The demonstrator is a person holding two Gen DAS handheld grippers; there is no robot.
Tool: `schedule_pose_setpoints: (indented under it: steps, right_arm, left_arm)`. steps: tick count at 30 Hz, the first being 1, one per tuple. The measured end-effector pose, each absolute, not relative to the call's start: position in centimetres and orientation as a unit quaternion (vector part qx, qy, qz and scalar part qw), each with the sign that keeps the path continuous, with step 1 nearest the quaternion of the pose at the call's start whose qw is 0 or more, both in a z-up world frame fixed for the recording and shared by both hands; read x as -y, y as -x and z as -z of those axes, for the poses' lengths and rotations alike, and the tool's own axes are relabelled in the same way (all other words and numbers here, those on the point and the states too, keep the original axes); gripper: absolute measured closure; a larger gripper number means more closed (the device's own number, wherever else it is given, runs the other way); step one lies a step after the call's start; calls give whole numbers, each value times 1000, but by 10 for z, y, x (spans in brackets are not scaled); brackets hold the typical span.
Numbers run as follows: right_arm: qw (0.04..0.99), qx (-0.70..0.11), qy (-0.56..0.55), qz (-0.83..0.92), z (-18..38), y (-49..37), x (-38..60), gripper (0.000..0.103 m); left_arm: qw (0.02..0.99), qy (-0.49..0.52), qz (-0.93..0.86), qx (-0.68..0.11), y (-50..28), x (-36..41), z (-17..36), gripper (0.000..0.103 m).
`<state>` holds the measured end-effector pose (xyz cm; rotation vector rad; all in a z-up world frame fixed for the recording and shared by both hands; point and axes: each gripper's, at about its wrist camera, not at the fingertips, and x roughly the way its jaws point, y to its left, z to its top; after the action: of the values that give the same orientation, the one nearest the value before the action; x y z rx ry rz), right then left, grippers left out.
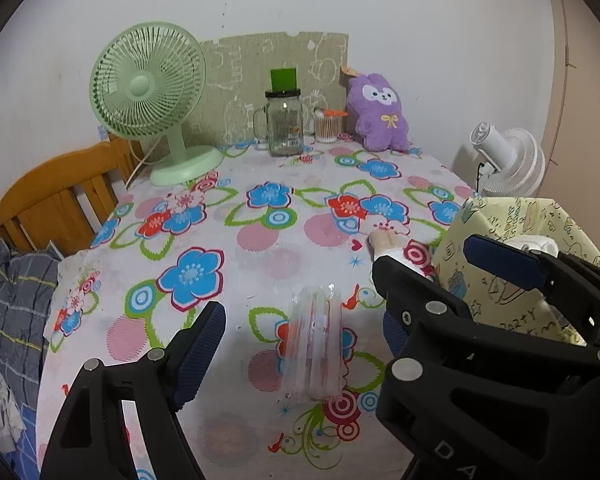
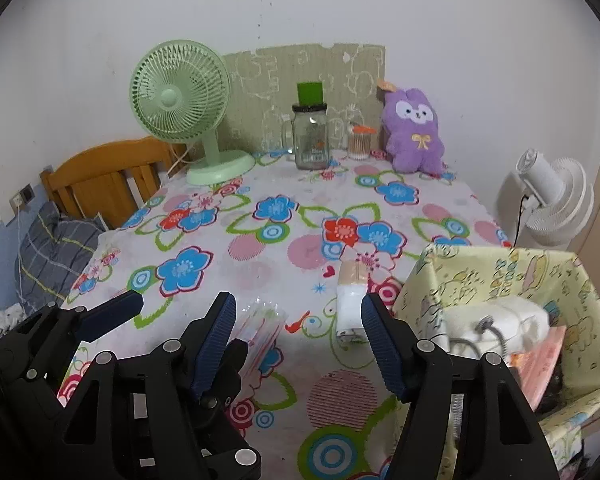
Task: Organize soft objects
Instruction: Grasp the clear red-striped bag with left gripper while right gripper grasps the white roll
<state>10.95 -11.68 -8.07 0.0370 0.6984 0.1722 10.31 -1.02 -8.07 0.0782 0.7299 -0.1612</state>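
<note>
The fabric bin (image 1: 500,240) sits half hidden behind the right gripper (image 1: 428,264).

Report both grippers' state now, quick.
Left gripper: open, holding nothing; clear straw pack lies between its fingers, untouched.
Right gripper: open, holding nothing; white pack lies ahead by its right finger.

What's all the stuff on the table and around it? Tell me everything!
tablecloth: one, white with flowers, over table
green fan: one, back left
jar: one, clear, black lid, back middle
swab tub: one, orange lid, right of jar
plush: one, purple, back right
straw pack: one, clear, pinkish, near middle
roll: one, white and tan, left of bin
bin: one, yellow, right edge
white fan: one, beyond table, right
chair: one, wooden, left
left gripper: black, jaws open
right gripper: black, jaws open
</note>
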Motion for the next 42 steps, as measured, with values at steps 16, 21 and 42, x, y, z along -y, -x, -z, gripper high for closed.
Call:
schedule_pose_setpoints:
  steps: [16, 21, 42]
  right_arm:
    - [932, -354, -28, -70, 97, -124, 109, 40]
    - [928, -364, -29, -66, 103, -128, 107, 40]
    - [913, -404, -42, -31, 136, -142, 124, 40]
  left_arm:
    - [920, -27, 79, -383, -119, -1, 100, 21]
    - [917, -25, 77, -392, -125, -2, 106, 21]
    - [898, -30, 92, -430, -141, 14, 137, 39]
